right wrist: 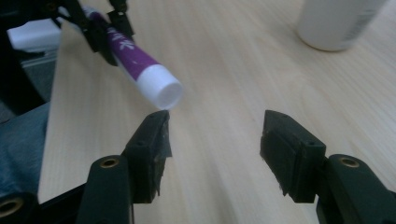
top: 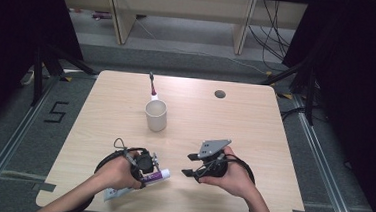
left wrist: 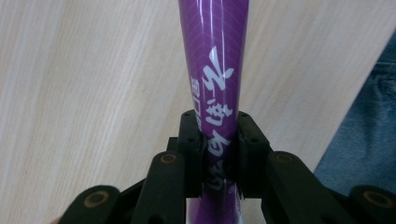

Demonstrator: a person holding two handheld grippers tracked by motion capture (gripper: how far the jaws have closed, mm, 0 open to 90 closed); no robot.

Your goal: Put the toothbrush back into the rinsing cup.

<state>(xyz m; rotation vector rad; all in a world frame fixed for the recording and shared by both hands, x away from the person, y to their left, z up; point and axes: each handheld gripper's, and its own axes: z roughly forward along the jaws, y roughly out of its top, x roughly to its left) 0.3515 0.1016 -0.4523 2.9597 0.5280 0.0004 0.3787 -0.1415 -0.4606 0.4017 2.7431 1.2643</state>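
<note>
A purple toothpaste tube (top: 154, 176) with a white cap (top: 165, 173) hangs just above the wooden table (top: 254, 130) near its front edge. My left gripper (top: 147, 169) is shut on the tube's purple body (left wrist: 212, 70), one pad on each side. In the right gripper view the cap (right wrist: 161, 88) points toward my right gripper (right wrist: 215, 135), just above its left jaw. My right gripper (top: 187, 165) is open, nothing between its jaws, a short way right of the cap. A white cup (top: 156, 115) holding an upright toothbrush (top: 153, 86) stands farther back.
A round cable hole (top: 220, 94) sits in the table's far right part. The cup's base (right wrist: 336, 23) is in the upper right of the right gripper view. The person's blue-trousered leg (left wrist: 369, 135) lies beyond the table's front edge.
</note>
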